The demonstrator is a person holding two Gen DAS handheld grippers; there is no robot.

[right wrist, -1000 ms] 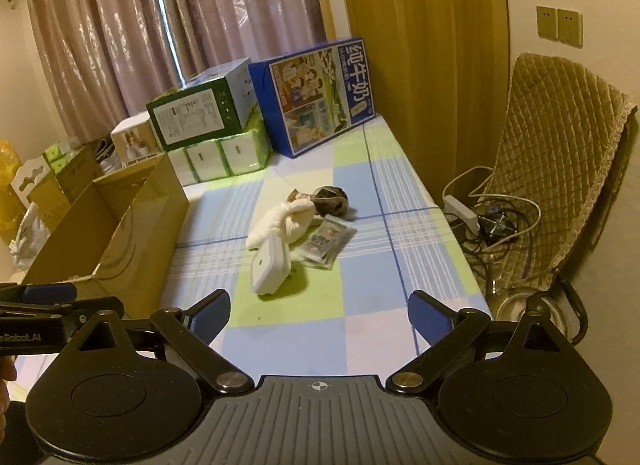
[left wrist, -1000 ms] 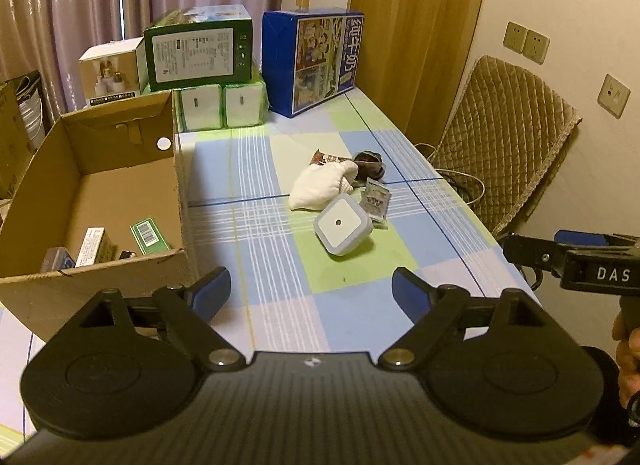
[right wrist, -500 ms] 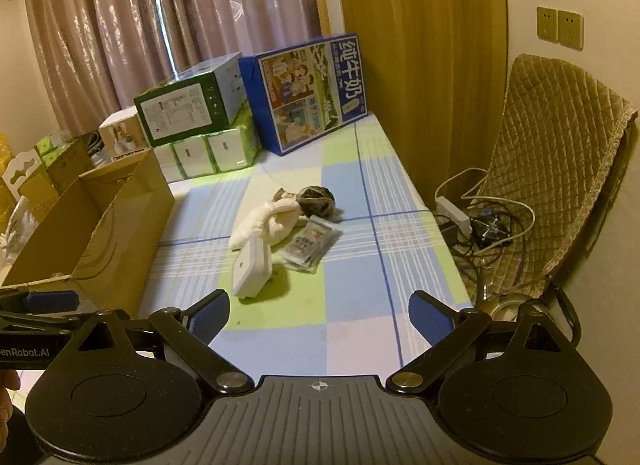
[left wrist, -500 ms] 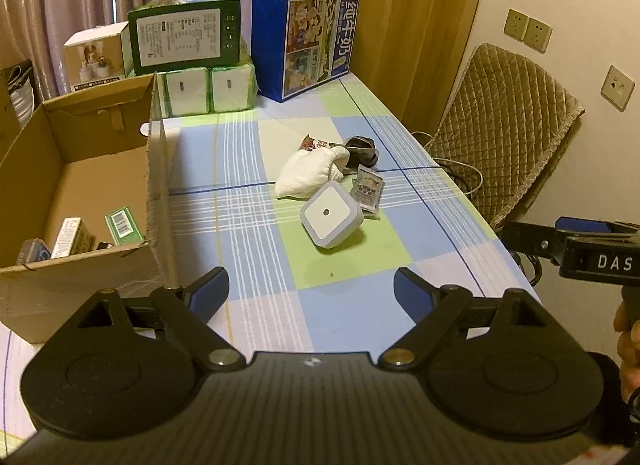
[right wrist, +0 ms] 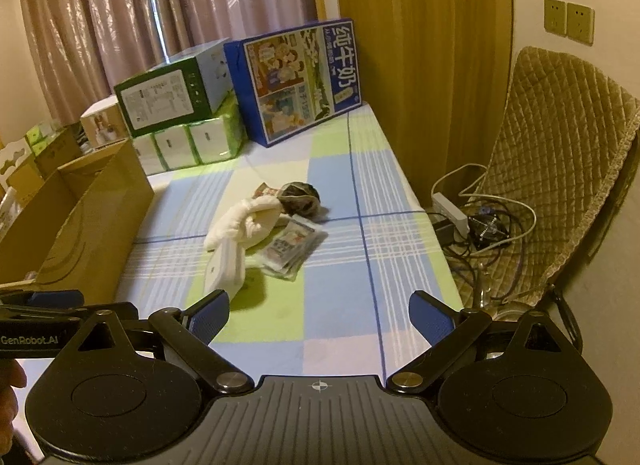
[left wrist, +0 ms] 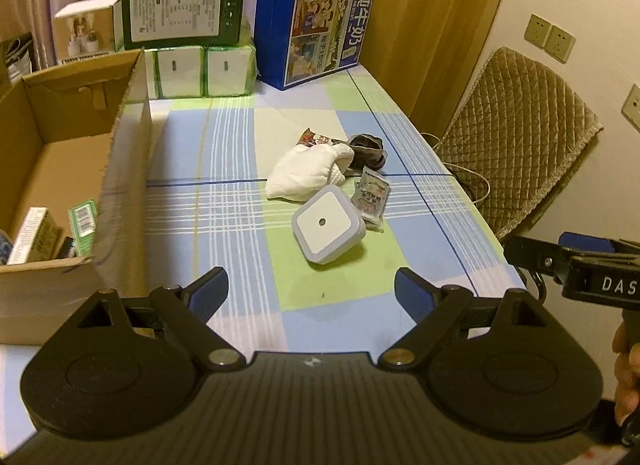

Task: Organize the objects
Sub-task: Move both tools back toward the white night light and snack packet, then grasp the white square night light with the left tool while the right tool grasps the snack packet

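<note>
A small pile lies mid-table on the checked cloth: a square white night light (left wrist: 326, 224) (right wrist: 226, 269), a white cloth bundle (left wrist: 308, 173) (right wrist: 244, 223), a clear sachet (left wrist: 372, 199) (right wrist: 292, 249), a dark crumpled item (left wrist: 366, 151) (right wrist: 300, 199) and a red-printed wrapper (left wrist: 314, 139). My left gripper (left wrist: 312, 291) hangs open over the near table edge, short of the night light. Open too, my right gripper (right wrist: 320, 315) is held near the front edge, right of the pile. Neither holds anything. An open cardboard box (left wrist: 60, 169) (right wrist: 80, 209) on the left holds several small packs.
Against the curtain stand a blue milk carton box (left wrist: 320, 29) (right wrist: 300, 77), a green box (left wrist: 182, 13) on tissue packs (left wrist: 200, 71) and a small white box (left wrist: 88, 31). A quilted chair (right wrist: 560, 169), power strip and cables (right wrist: 476, 225) sit right of the table.
Both grippers have shifted slightly to the right and forward; the pile now appears nearer and more to the left. Both stay open and nothing on the table has moved.
</note>
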